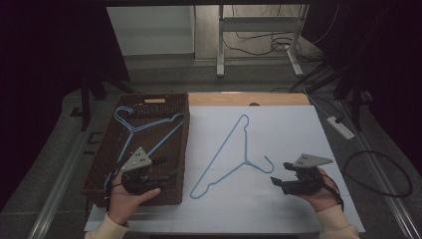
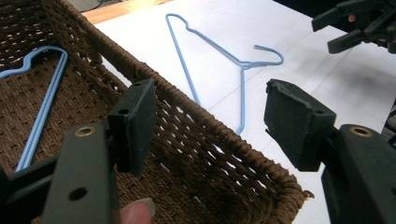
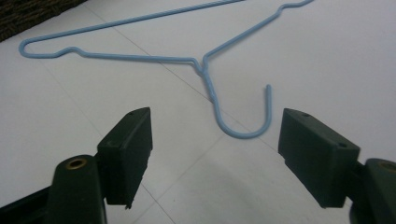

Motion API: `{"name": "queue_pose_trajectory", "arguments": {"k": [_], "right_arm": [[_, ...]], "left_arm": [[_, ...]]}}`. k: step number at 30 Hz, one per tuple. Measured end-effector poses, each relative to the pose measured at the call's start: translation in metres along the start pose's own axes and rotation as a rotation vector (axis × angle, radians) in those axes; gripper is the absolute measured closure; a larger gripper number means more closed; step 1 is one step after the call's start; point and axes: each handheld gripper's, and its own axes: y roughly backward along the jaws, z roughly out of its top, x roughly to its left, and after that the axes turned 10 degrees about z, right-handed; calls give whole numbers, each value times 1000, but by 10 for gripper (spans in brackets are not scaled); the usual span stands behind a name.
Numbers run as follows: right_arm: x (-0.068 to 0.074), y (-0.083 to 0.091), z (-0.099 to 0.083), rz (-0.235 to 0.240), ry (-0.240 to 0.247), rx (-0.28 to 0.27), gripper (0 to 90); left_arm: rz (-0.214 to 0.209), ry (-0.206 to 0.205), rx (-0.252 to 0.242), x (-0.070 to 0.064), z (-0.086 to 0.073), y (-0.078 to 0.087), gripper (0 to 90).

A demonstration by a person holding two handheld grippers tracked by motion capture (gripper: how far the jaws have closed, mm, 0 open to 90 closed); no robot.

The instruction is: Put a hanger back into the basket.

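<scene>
Hovering right claw (image 1: 279, 181), jaws spread, near tabletop's front right corner, aimed at hook of blue hanger (image 1: 234, 154) lying flat mid-tabletop, likely lining up a grab. Left claw (image 1: 168, 176), jaws spread, empty, above wicker basket (image 1: 183, 149) at left edge; hangers in basket (image 1: 133, 130) suggest destination.

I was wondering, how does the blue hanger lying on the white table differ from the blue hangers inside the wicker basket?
The hanger on the table lies alone and flat on the white sheet, while the hangers in the basket overlap one another on its woven floor. The table hanger's hook points toward the right gripper, whose jaws are open just short of it; the basket hangers sit nearer the left gripper, also open. Both are thin light-blue wire hangers.
</scene>
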Motion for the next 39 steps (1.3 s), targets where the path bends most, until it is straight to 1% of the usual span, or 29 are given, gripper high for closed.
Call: {"name": "queue_pose_trajectory", "arguments": {"k": [1, 2, 5, 8, 9, 10, 11, 12, 13, 14, 15, 16, 17, 18, 19, 21, 23, 24, 25, 26, 28, 31, 32, 35, 36, 37, 39], "right_arm": [[0, 0, 0, 0, 0, 0, 282], [0, -5, 6, 5, 4, 25, 300], [0, -15, 14, 10, 17, 74, 322], [-3, -29, 25, 30, 22, 137, 337], [-3, -29, 25, 30, 22, 137, 337], [-8, -41, 33, 53, 18, 183, 357], [-8, -41, 33, 53, 18, 183, 357], [-9, -46, 36, 59, 14, 204, 360], [-12, -53, 40, 64, 15, 234, 370], [-16, -62, 45, 73, 21, 280, 378], [-16, -62, 45, 73, 21, 280, 378], [-21, -72, 50, 69, 23, 320, 390], [-24, -76, 53, 71, 20, 336, 393], [-24, -76, 53, 71, 20, 336, 393], [-27, -83, 57, 67, 20, 371, 415], [-30, -88, 59, 77, 16, 404, 439], [-31, -95, 62, 74, 25, 450, 466], [-31, -98, 63, 76, 31, 469, 484], [-31, -98, 63, 76, 31, 469, 484], [-31, -104, 65, 76, 38, 509, 525], [-31, -107, 66, 68, 44, 544, 550], [-31, -110, 71, 62, 52, 581, 615], [-31, -112, 73, 65, 66, 602, 637], [-29, -116, 78, 67, 70, 651, 694], [-29, -116, 78, 67, 70, 651, 694], [-29, -118, 80, 67, 69, 667, 716], [-29, -121, 83, 64, 48, 695, 785]], "left_arm": [[0, 0, 0, 0, 0, 0, 350], [-2, -1, 0, 0, 0, 0, 350], [-5, -3, -1, 0, 0, 1, 350], [-7, -3, -1, 0, -1, 2, 349], [-7, -3, -1, 0, -1, 2, 349], [-6, -3, -1, 0, -1, 2, 349], [-6, -3, -1, 0, -1, 2, 349], [-6, -3, -2, 0, -1, 2, 349], [-7, -4, -2, -1, -1, 2, 349], [-9, -5, -1, -1, -1, 2, 349], [-9, -5, -1, -1, -1, 2, 349], [-10, -6, 0, -1, -1, 1, 349], [-10, -7, 1, -1, -1, 1, 349], [-10, -8, 2, -1, -1, 1, 349], [-11, -8, 2, -1, -1, 1, 349], [-11, -9, 3, -1, -1, 0, 349], [-11, -9, 3, -1, -1, 1, 349], [-11, -9, 3, -1, -1, 1, 349], [-11, -10, 3, -1, -1, 1, 349], [-11, -10, 3, -1, -1, 1, 349], [-13, -13, 3, -2, -1, 1, 350], [-14, -16, 4, -2, -1, 1, 351], [-14, -16, 4, -2, -1, 1, 351], [-14, -20, 4, -3, -1, 0, 352], [-14, -20, 4, -3, -1, 0, 352], [-14, -19, 3, -4, -1, 0, 352], [-15, -20, 4, -4, -1, 0, 352]]}}
